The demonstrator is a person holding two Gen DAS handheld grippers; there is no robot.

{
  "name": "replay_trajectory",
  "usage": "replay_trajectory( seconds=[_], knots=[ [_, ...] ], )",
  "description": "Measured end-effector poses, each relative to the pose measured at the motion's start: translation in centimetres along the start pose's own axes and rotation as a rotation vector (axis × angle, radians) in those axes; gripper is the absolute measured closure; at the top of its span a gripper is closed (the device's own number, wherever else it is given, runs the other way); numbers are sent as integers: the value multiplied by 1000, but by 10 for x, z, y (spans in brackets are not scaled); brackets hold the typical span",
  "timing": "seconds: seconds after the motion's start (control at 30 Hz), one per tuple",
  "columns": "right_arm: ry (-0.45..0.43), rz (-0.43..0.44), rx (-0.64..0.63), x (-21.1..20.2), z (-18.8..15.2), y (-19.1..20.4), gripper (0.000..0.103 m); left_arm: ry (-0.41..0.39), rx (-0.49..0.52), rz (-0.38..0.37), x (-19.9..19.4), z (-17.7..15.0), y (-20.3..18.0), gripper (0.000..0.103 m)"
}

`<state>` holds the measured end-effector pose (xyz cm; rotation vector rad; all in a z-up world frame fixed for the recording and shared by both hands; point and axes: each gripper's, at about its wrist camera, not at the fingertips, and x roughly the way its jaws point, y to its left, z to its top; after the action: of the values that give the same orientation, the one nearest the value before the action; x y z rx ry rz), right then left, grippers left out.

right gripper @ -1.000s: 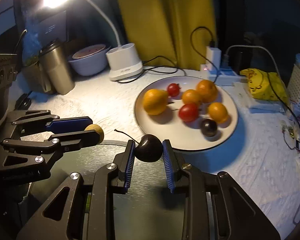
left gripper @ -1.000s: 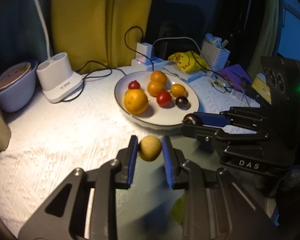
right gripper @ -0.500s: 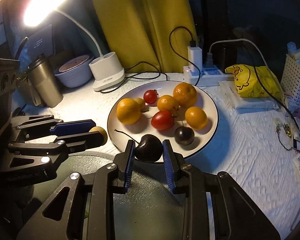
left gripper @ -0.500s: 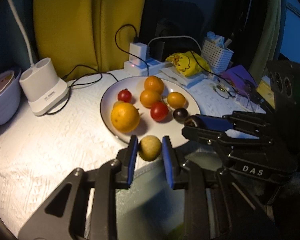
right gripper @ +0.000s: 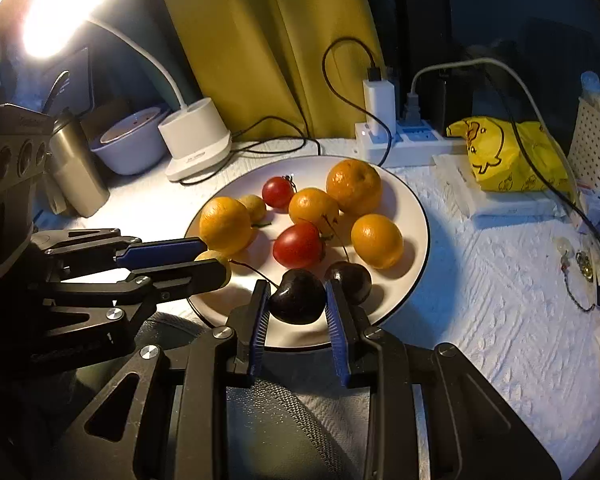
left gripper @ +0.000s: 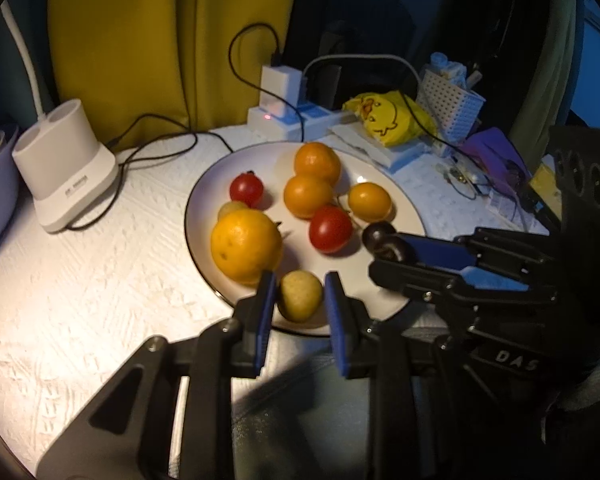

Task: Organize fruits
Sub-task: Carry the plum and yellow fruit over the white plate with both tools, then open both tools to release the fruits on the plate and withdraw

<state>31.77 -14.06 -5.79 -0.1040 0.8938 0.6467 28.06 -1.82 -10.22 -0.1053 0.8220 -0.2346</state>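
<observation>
Fruits lay gathered on the white plate (right gripper: 414,216) on the bench (right gripper: 480,280): oranges (right gripper: 353,187), red cherry tomatoes (right gripper: 299,245) and one dark cherry (right gripper: 350,278), so the plate seemed to be the collecting place. The left hand-held gripper (left gripper: 300,296) was closed on a small yellow-green fruit (left gripper: 301,295) above the near edge of the plate, and the right hand-held gripper (right gripper: 298,297) was closed on a second dark cherry with a stem (right gripper: 298,297), just beside the first cherry. Both pieces were held low over free spots of the plate, probably so that they would not roll after release.
</observation>
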Motion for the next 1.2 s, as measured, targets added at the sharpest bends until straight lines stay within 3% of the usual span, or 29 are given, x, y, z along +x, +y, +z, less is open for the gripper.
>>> replay_trajectory(
  seconds=[0.43, 0.67, 1.2],
  knots=[
    [21, -26, -5, 1, 1, 3, 73, -6, -11, 42, -12, 1, 0, 75],
    [10, -47, -8, -11, 0, 8, 68, -38, -15, 52, -34, -4, -4, 60],
    [-29, -61, -46, -53, -14, 41, 68, -96, -15, 72, -87, -30, -16, 59]
  ],
)
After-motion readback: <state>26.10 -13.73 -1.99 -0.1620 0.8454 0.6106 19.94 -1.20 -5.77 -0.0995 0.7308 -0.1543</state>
